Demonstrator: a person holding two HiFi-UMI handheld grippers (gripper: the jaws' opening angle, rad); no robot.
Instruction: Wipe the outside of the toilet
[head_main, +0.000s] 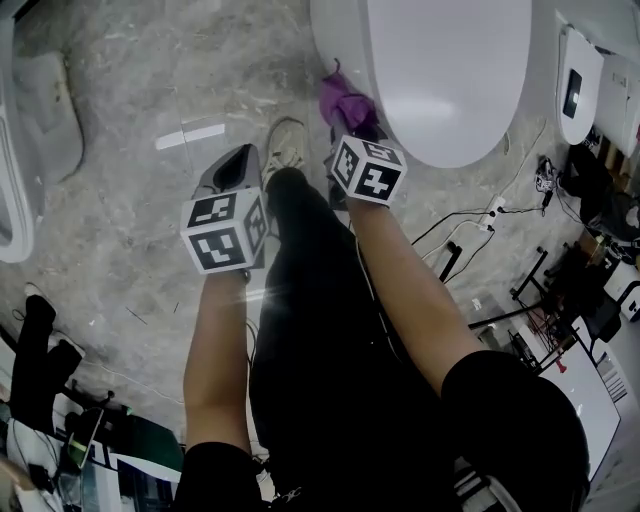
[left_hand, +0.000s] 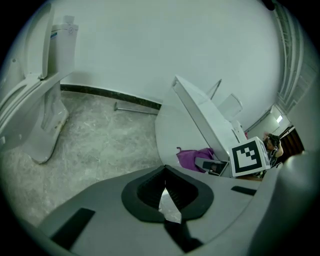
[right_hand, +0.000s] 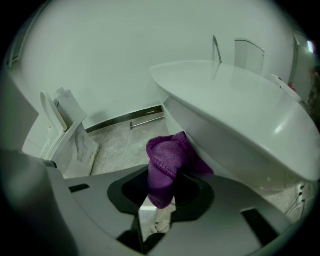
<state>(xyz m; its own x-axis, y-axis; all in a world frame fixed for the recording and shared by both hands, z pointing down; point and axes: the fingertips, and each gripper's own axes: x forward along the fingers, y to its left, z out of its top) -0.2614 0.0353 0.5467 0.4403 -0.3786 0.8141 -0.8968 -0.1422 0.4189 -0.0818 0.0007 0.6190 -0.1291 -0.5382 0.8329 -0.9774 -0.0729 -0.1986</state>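
A white toilet (head_main: 440, 70) with its lid down stands at the top of the head view. My right gripper (head_main: 352, 135) is shut on a purple cloth (head_main: 345, 100), and the cloth rests against the bowl's left side. In the right gripper view the purple cloth (right_hand: 167, 162) bunches out of the jaws beside the toilet bowl (right_hand: 235, 125). My left gripper (head_main: 232, 172) hangs over the floor to the left, shut with nothing in it. From the left gripper view, the toilet (left_hand: 200, 120), the cloth (left_hand: 195, 159) and the right gripper's marker cube (left_hand: 248, 156) show on the right.
The person's dark-clad leg and pale shoe (head_main: 285, 145) stand between the grippers. A white fixture (head_main: 30, 130) stands at the left on the grey floor. Cables and a power strip (head_main: 490, 215) lie right of the toilet, with cluttered gear beyond. A metal bar (left_hand: 135, 107) lies along the wall.
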